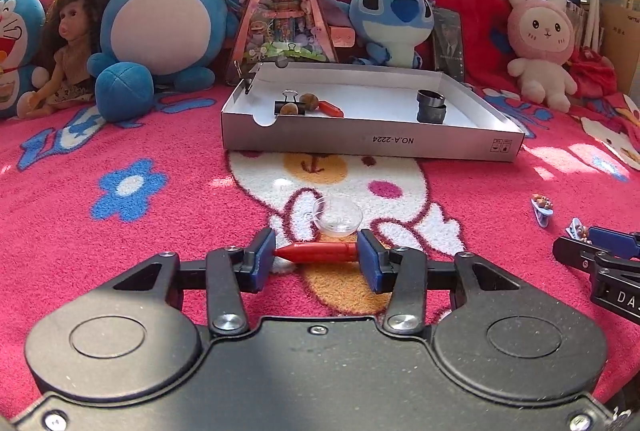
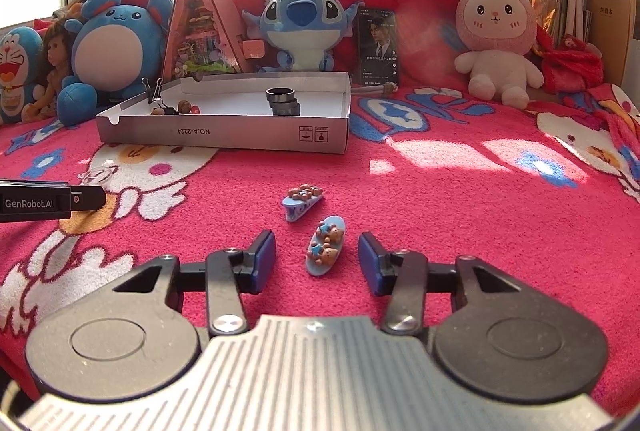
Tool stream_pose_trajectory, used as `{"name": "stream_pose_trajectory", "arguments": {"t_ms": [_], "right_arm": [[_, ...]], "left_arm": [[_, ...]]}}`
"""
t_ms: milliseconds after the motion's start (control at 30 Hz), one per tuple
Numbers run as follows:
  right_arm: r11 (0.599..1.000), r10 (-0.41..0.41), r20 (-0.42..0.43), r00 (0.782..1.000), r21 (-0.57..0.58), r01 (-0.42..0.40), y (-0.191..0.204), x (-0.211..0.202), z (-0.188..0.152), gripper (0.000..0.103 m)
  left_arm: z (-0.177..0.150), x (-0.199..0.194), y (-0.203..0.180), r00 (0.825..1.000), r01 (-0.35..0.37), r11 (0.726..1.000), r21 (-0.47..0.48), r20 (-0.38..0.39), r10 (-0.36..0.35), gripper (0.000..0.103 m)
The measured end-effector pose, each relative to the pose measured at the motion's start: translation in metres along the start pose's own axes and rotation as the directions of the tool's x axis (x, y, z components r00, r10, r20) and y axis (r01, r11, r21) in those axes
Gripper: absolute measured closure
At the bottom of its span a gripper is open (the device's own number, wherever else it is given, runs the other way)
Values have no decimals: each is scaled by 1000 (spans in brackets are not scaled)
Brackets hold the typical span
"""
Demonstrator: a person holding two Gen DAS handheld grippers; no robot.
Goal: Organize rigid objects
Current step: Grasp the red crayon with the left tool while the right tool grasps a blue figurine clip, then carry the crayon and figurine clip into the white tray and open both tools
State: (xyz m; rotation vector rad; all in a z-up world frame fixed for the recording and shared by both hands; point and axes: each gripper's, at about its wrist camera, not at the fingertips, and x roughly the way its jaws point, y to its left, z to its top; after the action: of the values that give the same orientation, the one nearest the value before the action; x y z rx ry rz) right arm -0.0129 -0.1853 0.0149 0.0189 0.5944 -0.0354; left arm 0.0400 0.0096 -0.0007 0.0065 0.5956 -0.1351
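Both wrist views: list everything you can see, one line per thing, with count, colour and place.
Box: one, grey-white, open, mid blanket.
Binder clip: one, black, in the box, left part.
Rings: stacked, dark, in the box, right part.
Orange-red piece: one, in the box.
Red stick: one, lying crosswise between the left jaws.
Clear dish: one, transparent, just beyond the stick.
Bear hair clips: two, light blue, one between the right jaws, one beyond it.
Plush toys and doll: blue and pink, along the back.
Blanket: pink.
Left gripper: closed on the stick.
Right gripper: pads clear of the clip.
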Motion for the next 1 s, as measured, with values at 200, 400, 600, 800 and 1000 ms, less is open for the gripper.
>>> {"name": "stream_pose_trajectory", "arguments": {"t_ms": [200,400,600,800,1000], "right_arm": [[1000,-24,6,1000,18,24,-1,1,0,71],[997,-39,-2,999,67,39,-9,2,4,83],[995,-49,7,999,88,49,-14,3,10,83],[994,-50,33,998,100,47,-18,2,20,83],[994,-38,56,998,107,32,-19,4,33,83]], "left_arm": [[0,-2,0,1000,3,1000,2,1,-3,61],[2,-6,0,1000,-4,1000,0,10,4,61],[11,-12,1,1000,-7,1000,6,28,7,61],[23,-9,7,1000,-10,1000,-15,17,10,61],[39,-6,14,1000,-19,1000,-22,25,19,61]]}}
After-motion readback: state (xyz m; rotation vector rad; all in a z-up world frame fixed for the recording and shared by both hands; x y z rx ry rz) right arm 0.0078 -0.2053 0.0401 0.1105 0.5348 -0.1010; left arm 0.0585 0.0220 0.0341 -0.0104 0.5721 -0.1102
